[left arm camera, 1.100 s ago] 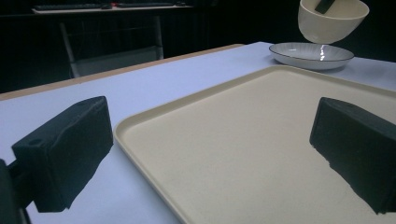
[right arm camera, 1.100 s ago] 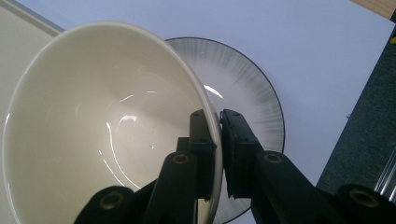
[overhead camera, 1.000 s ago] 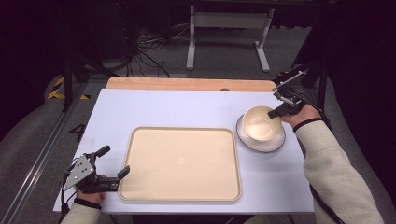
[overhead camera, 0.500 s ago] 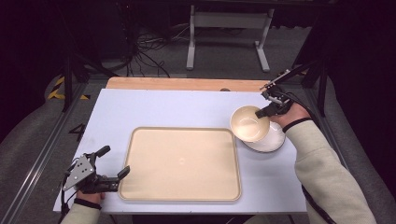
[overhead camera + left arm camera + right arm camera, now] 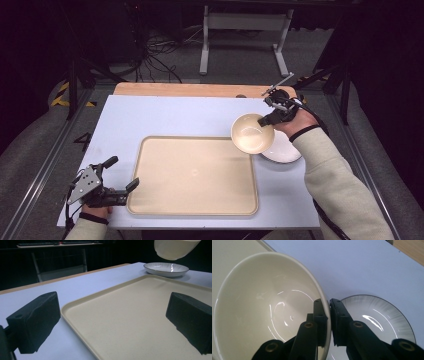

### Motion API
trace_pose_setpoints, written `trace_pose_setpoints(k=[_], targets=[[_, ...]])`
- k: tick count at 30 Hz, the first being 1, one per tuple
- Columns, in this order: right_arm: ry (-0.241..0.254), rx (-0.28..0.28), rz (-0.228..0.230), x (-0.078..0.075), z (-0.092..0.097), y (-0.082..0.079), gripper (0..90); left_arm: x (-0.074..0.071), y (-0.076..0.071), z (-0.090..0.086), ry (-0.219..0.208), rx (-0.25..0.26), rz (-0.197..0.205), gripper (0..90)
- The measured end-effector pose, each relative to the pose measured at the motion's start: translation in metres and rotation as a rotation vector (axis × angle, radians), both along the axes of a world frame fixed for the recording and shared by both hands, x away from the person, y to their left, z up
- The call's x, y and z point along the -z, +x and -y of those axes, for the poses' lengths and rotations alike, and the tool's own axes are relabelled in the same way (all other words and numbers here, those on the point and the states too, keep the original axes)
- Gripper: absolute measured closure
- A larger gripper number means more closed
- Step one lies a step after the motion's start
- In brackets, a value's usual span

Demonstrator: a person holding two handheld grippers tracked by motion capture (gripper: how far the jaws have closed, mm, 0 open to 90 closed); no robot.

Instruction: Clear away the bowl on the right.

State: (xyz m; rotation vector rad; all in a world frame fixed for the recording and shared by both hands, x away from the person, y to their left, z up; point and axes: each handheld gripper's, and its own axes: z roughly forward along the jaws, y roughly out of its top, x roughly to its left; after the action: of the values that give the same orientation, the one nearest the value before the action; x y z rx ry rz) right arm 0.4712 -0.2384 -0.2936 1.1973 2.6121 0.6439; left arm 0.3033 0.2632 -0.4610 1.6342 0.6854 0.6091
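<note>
Cream-coloured and glossy, the bowl (image 5: 252, 133) hangs in the air above the pale blue surface (image 5: 165, 117), held by its rim in the right gripper (image 5: 264, 120). In the right gripper view the two black jaws are pinched tight on the bowl's wall (image 5: 269, 307), one pad inside and one outside, with the rim running up between them. The bowl is tilted, its opening turned partly toward the high camera, and it sits over the gap between the far right corner of the beige tray (image 5: 192, 175) and a shallow white plate (image 5: 282, 150) with a dark rim, which lies flat on the surface just right of the tray. The left gripper view shows the bowl's underside (image 5: 175, 248) lifted clear above that plate (image 5: 166, 268). The left gripper (image 5: 120, 177) rests at the near left corner of the surface, its jaws standing wide apart with nothing gripped; one jaw is beside the tray's near left edge and the other over the tray's floor (image 5: 130, 315).
</note>
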Motion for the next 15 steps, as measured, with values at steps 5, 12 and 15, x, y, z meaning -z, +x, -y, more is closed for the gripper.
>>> trace_pose_setpoints(k=[5,12,15], targets=[[0.010,-0.027,-0.005,-0.001,-0.013,-0.001,83.4,0.000,0.000,0.000,0.001,0.002,0.001,0.2],[0.018,-0.075,0.000,-0.005,-0.033,-0.006,83.4,0.000,0.000,0.000,0.001,0.002,0.001,0.2],[0.028,-0.091,0.001,-0.007,-0.042,-0.009,83.4,0.000,0.000,0.000,0.005,0.004,0.000,0.2]])
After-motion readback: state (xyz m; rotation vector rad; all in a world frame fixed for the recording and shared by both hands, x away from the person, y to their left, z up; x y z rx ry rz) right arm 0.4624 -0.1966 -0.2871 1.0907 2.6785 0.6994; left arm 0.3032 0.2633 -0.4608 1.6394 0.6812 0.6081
